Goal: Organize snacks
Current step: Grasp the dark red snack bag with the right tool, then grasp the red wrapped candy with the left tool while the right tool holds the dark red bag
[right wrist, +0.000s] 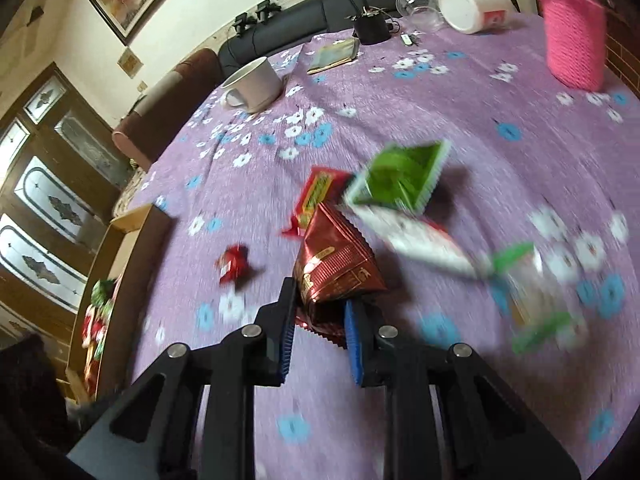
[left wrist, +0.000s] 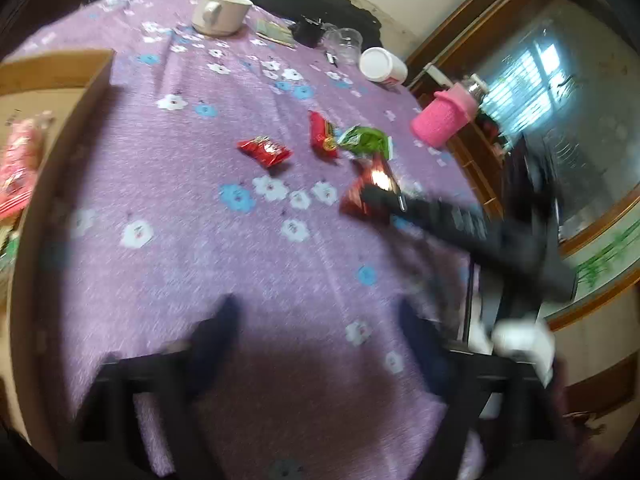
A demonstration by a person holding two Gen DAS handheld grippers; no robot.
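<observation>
My right gripper [right wrist: 320,320] is shut on a dark red foil snack packet [right wrist: 336,264], held just above the purple cloth; it also shows in the left wrist view [left wrist: 368,192]. Behind it lie a red packet [right wrist: 316,200], a green packet [right wrist: 400,180], a small red packet [right wrist: 234,264] and blurred white-green packets [right wrist: 520,280]. In the left wrist view a small red packet [left wrist: 266,152], a red packet [left wrist: 322,136] and a green packet [left wrist: 366,140] lie mid-table. My left gripper [left wrist: 316,320] is open and empty above the cloth. A cardboard box [left wrist: 60,72] holding snacks stands at the left.
A white mug [left wrist: 220,12], a clear jar [left wrist: 344,42], a white tub [left wrist: 382,66] and a pink knitted cup [left wrist: 442,118] stand along the far and right edges of the table [left wrist: 240,260]. A flat booklet [right wrist: 334,56] and a dark object [right wrist: 372,28] lie at the back.
</observation>
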